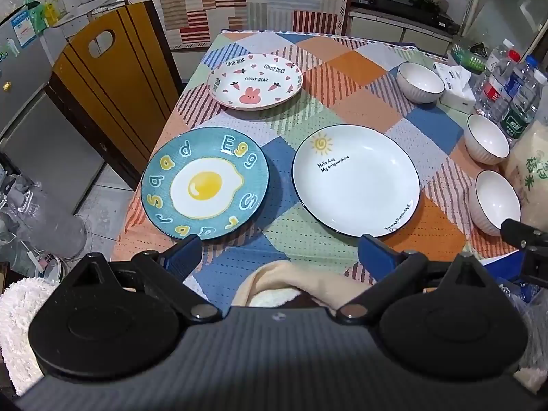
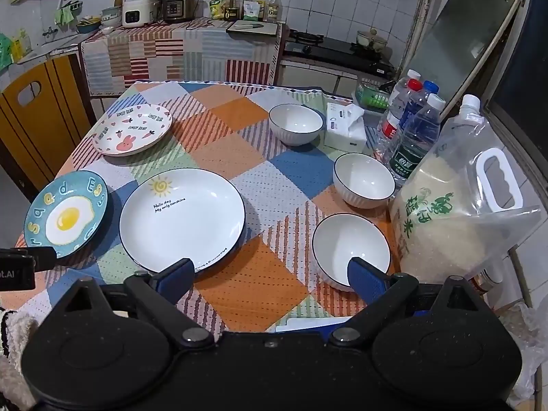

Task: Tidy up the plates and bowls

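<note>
**Plates and bowls laid out singly, both my grippers wide and empty**

Plates sit on the left half of the patchwork tablecloth (image 2: 233, 109), none stacked. The white sun plate (image 2: 182, 219) lies nearest the middle, with "Hello day, My only sunshine" printed under a small yellow sun. Just beside it on the left is the teal fried-egg plate (image 1: 204, 183), at the table's left edge. Farther back on that side, apart from both, lies the pink rabbit plate (image 1: 255, 80) marked "Lovely Bear".

Three white ribbed bowls with dark rims stand upright in a line down the right side: the far bowl (image 2: 295, 124), the middle bowl (image 2: 363, 180) and the near bowl (image 2: 350, 250). None touches another.

My left gripper (image 1: 279, 251) hangs over the near table edge, angled down, its blue fingers spread wide with nothing between them; in its view one fingertip overlaps the egg plate's near rim, the other the sun plate's. My right gripper (image 2: 270, 275) is likewise spread and empty, one fingertip before the sun plate, the other before the near bowl.

Right of the bowls stand a clear rice bag (image 2: 455, 212) with a white handle, several water bottles (image 2: 414, 133) and a tissue pack (image 2: 345, 128). A yellow chair (image 1: 113, 78) stands at the table's left.
</note>
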Demonstrator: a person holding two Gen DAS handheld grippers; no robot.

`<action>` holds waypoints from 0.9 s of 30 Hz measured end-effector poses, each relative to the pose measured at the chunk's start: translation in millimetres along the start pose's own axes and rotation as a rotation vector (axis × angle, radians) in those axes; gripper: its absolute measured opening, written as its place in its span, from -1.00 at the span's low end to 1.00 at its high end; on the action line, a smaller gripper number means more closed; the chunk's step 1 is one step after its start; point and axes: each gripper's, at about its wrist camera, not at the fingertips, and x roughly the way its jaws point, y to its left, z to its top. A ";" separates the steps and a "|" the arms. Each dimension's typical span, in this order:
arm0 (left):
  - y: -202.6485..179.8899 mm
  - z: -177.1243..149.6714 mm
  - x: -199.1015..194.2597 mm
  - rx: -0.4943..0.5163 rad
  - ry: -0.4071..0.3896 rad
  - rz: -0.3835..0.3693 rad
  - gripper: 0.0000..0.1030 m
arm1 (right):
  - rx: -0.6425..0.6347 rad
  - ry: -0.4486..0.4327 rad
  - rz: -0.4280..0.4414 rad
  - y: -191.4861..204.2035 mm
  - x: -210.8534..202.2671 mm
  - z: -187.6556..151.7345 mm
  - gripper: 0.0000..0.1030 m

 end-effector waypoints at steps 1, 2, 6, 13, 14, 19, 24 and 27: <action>0.7 -0.3 -1.3 0.001 -0.003 -0.001 0.91 | -0.001 0.000 -0.001 0.1 0.3 -0.2 0.90; 4.2 0.2 1.0 0.000 -0.006 -0.005 0.91 | -0.001 0.000 -0.001 0.0 0.6 -0.4 0.90; 5.9 -0.5 -1.3 -0.003 -0.022 -0.009 0.91 | 0.000 0.001 0.000 -1.7 0.9 -0.8 0.90; 8.9 -0.4 -2.7 -0.006 -0.038 0.008 0.90 | -0.006 -0.005 0.002 -0.1 1.5 -1.2 0.90; 8.8 -0.3 -2.4 -0.003 -0.038 0.016 0.90 | -0.006 -0.004 0.002 0.1 1.7 -1.3 0.90; 10.4 -2.0 0.1 -0.002 -0.028 0.015 0.88 | -0.007 -0.002 -0.001 0.2 2.7 -1.6 0.90; 10.1 -3.1 -0.2 0.004 -0.029 0.010 0.85 | -0.010 -0.006 0.000 -0.2 3.4 -2.5 0.90; 10.0 -3.3 -1.3 0.005 -0.031 0.010 0.85 | -0.012 -0.008 -0.001 -0.2 3.7 -2.7 0.90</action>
